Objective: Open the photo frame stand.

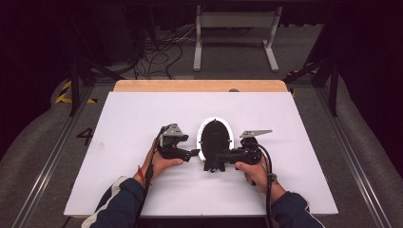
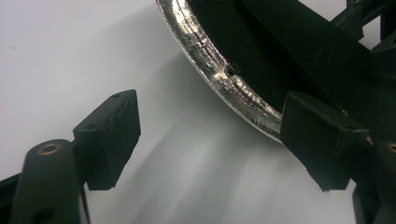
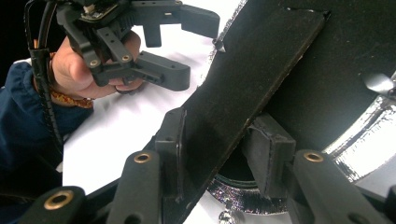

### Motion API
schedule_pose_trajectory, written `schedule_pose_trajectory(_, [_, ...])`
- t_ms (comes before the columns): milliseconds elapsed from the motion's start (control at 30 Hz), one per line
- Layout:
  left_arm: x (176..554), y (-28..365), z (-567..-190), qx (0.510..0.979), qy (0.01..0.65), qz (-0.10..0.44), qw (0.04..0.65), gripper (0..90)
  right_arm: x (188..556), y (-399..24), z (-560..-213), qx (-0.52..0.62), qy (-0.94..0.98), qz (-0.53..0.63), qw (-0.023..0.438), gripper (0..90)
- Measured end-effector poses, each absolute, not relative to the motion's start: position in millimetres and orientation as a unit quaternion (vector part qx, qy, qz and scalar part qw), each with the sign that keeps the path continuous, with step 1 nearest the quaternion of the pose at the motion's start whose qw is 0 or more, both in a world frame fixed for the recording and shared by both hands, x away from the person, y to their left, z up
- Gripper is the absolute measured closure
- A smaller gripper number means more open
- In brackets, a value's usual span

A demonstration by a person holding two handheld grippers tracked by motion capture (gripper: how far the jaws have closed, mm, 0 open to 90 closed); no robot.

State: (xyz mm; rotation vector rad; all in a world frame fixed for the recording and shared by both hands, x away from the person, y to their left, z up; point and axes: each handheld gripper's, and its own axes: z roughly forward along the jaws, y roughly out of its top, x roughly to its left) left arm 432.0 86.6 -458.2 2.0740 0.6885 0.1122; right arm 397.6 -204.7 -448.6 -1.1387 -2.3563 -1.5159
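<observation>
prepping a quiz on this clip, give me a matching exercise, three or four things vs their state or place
Things:
1. left gripper
2. right gripper
3. silver rim
4. black flat stand

States:
a. runs round the dark oval panel
b. jaws open, nothing between them
c. clamped between two pads
d. shut on the stand

Pairs: 1-b, 2-d, 3-a, 4-c

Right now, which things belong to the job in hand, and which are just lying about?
In the job:
- oval mirror with black back
- its black stand flap, clamped in the right gripper
- left gripper, open beside the silver rim

Lying about:
- white table
- floor cables
- white frame
</observation>
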Motion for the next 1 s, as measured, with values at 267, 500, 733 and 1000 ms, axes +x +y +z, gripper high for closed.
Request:
schedule_pose_trajectory(267, [434.3, 77.2, -459.2, 0.837, 0.266, 0.019, 0.477, 24.7, 390.4, -207.9, -446.4, -0.353, -0.789, -0.501, 0.043, 63.1])
schedule_pose_trajectory(500, [435.2, 70.5, -459.1, 0.836, 0.246, -0.012, 0.491, 28.3, 382.5, -207.3, -442.5, -0.337, -0.801, -0.494, 0.021, 64.9])
schedule_pose_trajectory(733, [430.2, 73.4, -452.1, 0.839, 0.203, -0.027, 0.504, 40.5, 380.9, -207.1, -442.0, -0.333, -0.803, -0.495, 0.016, 65.2])
schedule_pose_trajectory(1000, [426.6, 79.3, -446.3, 0.837, 0.198, -0.015, 0.509, 55.1, 379.7, -209.0, -441.8, -0.335, -0.8, -0.498, 0.023, 71.5])
